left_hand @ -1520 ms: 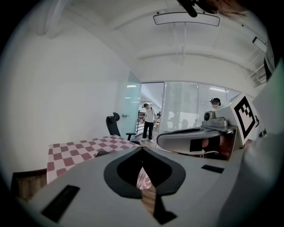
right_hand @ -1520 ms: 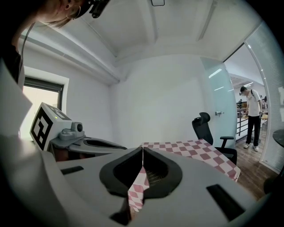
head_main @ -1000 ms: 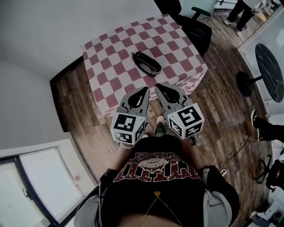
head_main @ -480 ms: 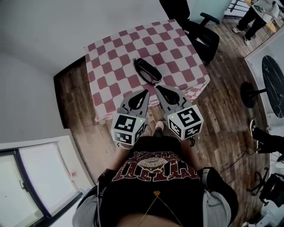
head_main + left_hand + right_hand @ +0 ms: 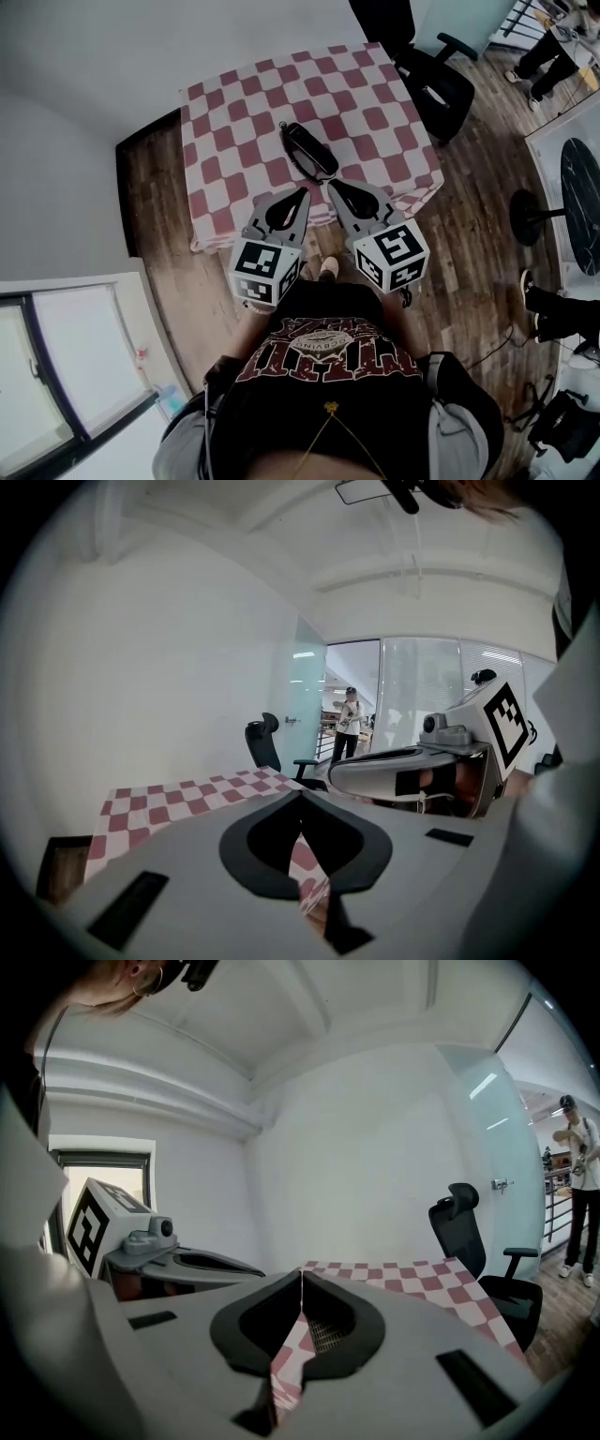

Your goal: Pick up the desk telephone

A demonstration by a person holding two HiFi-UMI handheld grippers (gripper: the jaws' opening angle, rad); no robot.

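The desk telephone (image 5: 309,150), black and elongated, lies on the table's red-and-white checkered cloth (image 5: 234,112), a little in from the near edge. Both grippers are held side by side over the near table edge, short of the phone and pointing toward it. My left gripper (image 5: 305,191) is shut with nothing between its jaws; its tips meet in the left gripper view (image 5: 300,794). My right gripper (image 5: 330,184) is also shut and empty, its tips meeting in the right gripper view (image 5: 301,1272). Neither touches the phone.
A black office chair (image 5: 431,80) stands at the table's far right corner. A white wall runs behind and left of the table. A person (image 5: 553,37) stands far off at the upper right. A dark round stand (image 5: 530,202) sits on the wooden floor at right.
Both grippers and the person have moved closer to the table, so the tips now reach its near edge. The jaws stay shut. The phone has not moved.
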